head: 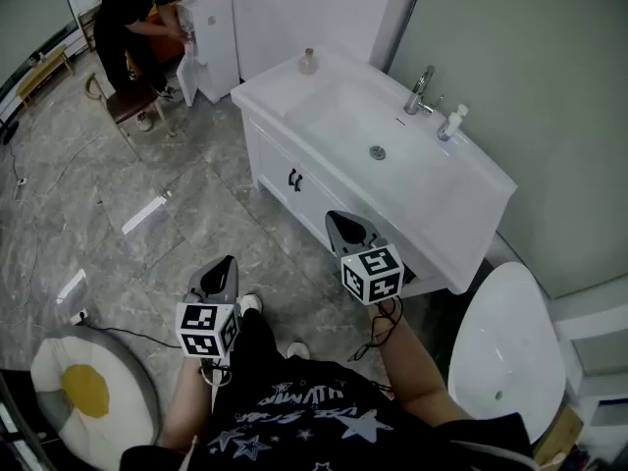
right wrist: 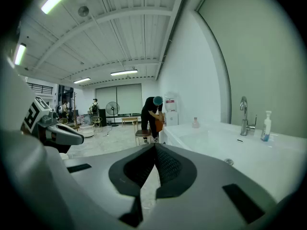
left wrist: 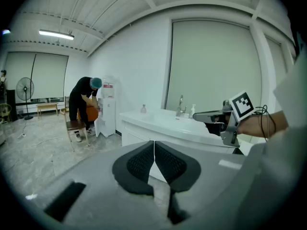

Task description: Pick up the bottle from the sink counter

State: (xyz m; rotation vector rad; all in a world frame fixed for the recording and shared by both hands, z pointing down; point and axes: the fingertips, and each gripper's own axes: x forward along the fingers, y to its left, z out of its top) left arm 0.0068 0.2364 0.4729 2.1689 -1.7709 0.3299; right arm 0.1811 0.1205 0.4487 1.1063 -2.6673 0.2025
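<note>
A small pinkish bottle (head: 308,62) stands on the far left corner of the white sink counter (head: 270,91). A white pump bottle (head: 451,123) stands beside the faucet (head: 420,91) at the back. Both grippers hang in front of the vanity, well short of either bottle. My left gripper (head: 228,261) is over the floor, shut and empty. My right gripper (head: 334,216) is just off the counter's front edge, also shut with nothing in it. The pinkish bottle (right wrist: 195,123) and pump bottle (right wrist: 266,126) show far off in the right gripper view, and the pinkish bottle (left wrist: 143,109) in the left gripper view.
A person (head: 137,18) bends over at a white water dispenser (head: 211,42) beyond the counter, with a chair (head: 123,101) beside. A toilet (head: 505,341) sits at my right, an egg-shaped cushion (head: 88,391) on the floor at my left. The basin drain (head: 378,152) lies mid-counter.
</note>
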